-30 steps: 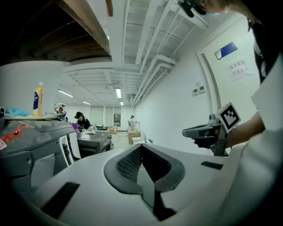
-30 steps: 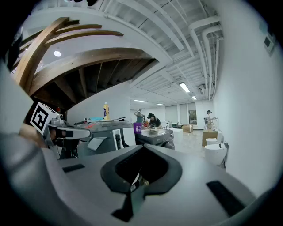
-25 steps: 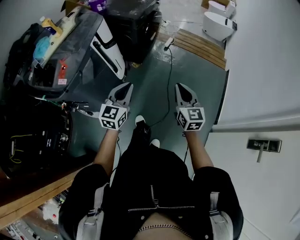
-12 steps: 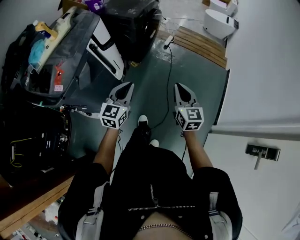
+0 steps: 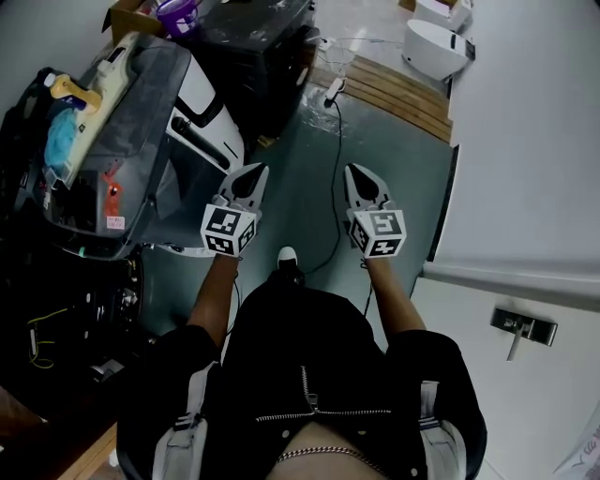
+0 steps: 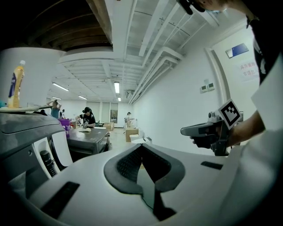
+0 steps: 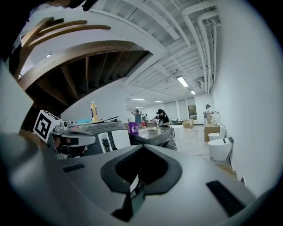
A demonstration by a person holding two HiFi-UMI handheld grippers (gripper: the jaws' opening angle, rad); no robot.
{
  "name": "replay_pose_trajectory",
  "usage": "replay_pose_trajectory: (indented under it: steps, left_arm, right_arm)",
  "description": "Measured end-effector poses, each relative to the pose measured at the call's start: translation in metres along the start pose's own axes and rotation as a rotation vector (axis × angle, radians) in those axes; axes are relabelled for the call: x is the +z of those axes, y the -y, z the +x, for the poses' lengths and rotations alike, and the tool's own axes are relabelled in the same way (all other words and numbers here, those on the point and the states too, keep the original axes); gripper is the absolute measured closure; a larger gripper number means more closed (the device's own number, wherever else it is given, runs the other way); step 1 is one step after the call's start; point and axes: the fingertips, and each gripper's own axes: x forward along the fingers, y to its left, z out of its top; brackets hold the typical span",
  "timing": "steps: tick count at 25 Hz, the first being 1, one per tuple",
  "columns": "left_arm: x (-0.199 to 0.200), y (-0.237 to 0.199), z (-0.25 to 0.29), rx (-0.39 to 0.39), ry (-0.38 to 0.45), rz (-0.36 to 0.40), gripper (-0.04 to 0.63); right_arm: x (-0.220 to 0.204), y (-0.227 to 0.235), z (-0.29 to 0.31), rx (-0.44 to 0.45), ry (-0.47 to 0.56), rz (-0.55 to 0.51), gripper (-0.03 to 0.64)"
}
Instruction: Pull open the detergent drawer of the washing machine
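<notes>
Floor (image 5: 295, 178) with black cable (image 5: 335, 159), in head view alone

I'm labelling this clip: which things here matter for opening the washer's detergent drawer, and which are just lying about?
For the job: washing machine (its drawer can't be picked out); left gripper and right gripper, both shut and empty.

Lying about: yellow bottle, purple bucket, floor cable, toilet.

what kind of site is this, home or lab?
Probably a large open workshop or test hall, not a home. Bulky appliances stand loose on the floor, a toilet sits uninstalled on a wooden platform, and bare ceiling pipes run overhead.
</notes>
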Motion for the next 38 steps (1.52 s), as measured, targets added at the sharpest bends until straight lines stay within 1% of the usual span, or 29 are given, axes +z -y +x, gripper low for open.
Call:
replay_pose_trajectory:
  steps: [4,8,12,18,23,27,32,38]
  left_arm:
    - [0.004,-0.03,0.02,-0.014,-0.002,0.003,0.577]
    - [0.008,-0.056,0.038,-0.034,-0.007,0.011,0.577]
    - [0.012,-0.075,0.052,-0.042,-0.002,0.003,0.577]
    - [0.016,-0.094,0.072,-0.045,0.001,-0.001,0.577]
    - [0.014,-0.116,0.09,-0.023,-0.006,-0.012,0.577]
    - [0.015,-0.136,0.113,0.0,-0.015,-0.016,0.577]
    - [0.021,-0.165,0.155,0.037,-0.02,-0.02,0.577]
    - [0.035,-0.207,0.216,0.116,-0.04,-0.028,0.577]
  right_arm:
    - [0.009,0.005,0.035,-0.014,0.007,-0.014,0.611]
    - [0.015,0.006,0.065,-0.031,0.015,-0.005,0.611]
    - [0.017,0.007,0.087,-0.029,-0.001,-0.024,0.611]
    - [0.02,0.02,0.117,-0.031,-0.009,-0.009,0.611]
    - [0.019,0.025,0.154,0.011,-0.031,-0.005,0.611]
    - [0.026,0.038,0.194,0.047,-0.03,-0.01,0.611]
    - [0.035,0.06,0.252,0.096,-0.028,0.001,0.611]
    - [0.053,0.092,0.334,0.192,-0.06,0.007,0.611]
